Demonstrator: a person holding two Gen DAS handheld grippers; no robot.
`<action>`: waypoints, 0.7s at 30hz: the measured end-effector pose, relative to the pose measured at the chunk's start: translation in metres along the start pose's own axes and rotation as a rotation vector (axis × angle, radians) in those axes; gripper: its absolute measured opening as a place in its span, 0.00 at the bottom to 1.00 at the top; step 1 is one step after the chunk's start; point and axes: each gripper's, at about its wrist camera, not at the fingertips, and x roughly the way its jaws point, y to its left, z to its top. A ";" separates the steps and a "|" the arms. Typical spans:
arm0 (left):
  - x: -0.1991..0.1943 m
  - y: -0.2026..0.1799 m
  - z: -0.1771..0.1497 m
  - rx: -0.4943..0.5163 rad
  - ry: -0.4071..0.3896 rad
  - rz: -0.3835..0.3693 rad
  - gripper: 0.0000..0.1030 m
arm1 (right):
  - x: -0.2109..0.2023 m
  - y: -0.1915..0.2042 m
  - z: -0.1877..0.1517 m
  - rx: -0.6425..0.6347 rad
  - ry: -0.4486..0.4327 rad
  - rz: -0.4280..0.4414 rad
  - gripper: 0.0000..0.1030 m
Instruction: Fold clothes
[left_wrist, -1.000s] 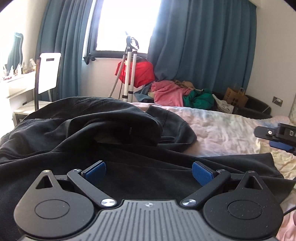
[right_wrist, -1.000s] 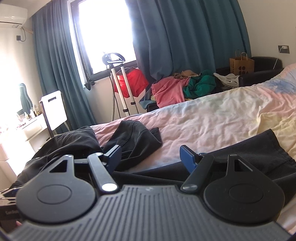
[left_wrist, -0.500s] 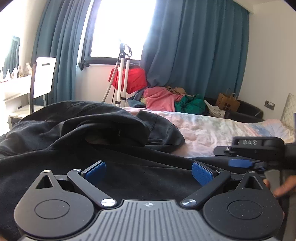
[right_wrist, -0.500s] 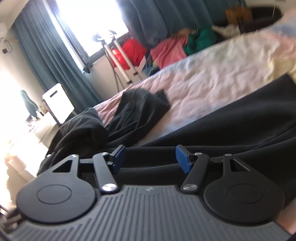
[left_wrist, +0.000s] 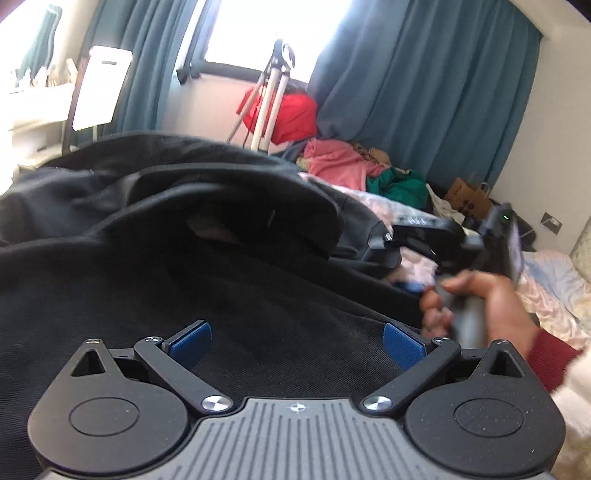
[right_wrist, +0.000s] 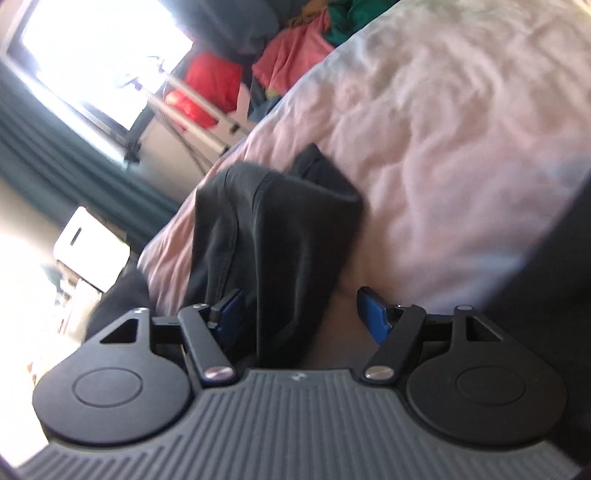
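A black garment (left_wrist: 221, 280) lies rumpled across the bed and fills most of the left wrist view. My left gripper (left_wrist: 297, 345) hangs just above its flat front part, open, with nothing gripped between the blue pads (left_wrist: 192, 341). A hand (left_wrist: 476, 306) holds my right gripper (left_wrist: 391, 266) low at the garment's right side, blurred by motion. In the tilted right wrist view, a black sleeve-like fold (right_wrist: 277, 240) runs down between the jaws of the right gripper (right_wrist: 301, 314). Those jaws are opening; the fold lies by the left pad (right_wrist: 229, 314) and is not pinched.
The pastel bed sheet (right_wrist: 443, 129) is bare to the right of the fold. Behind the bed stand a white tripod (left_wrist: 269, 107), a red bag (left_wrist: 291, 118), a pile of pink and green clothes (left_wrist: 343, 168), a paper bag (left_wrist: 469, 199) and teal curtains (left_wrist: 424, 92). A white chair (left_wrist: 99, 92) stands at the left.
My right gripper swept left and down over the bed and rolled, ending with the black fold between its jaws. The left gripper sank slightly toward the garment.
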 end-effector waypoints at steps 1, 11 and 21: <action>0.006 0.001 -0.001 0.000 0.014 0.000 0.98 | 0.009 0.003 0.002 -0.012 -0.015 -0.008 0.68; 0.028 0.004 -0.009 0.024 0.050 -0.065 0.98 | 0.043 0.029 0.054 -0.060 -0.100 -0.105 0.21; 0.023 0.012 -0.009 0.003 0.049 -0.079 0.98 | -0.053 -0.006 0.142 -0.061 -0.403 -0.345 0.15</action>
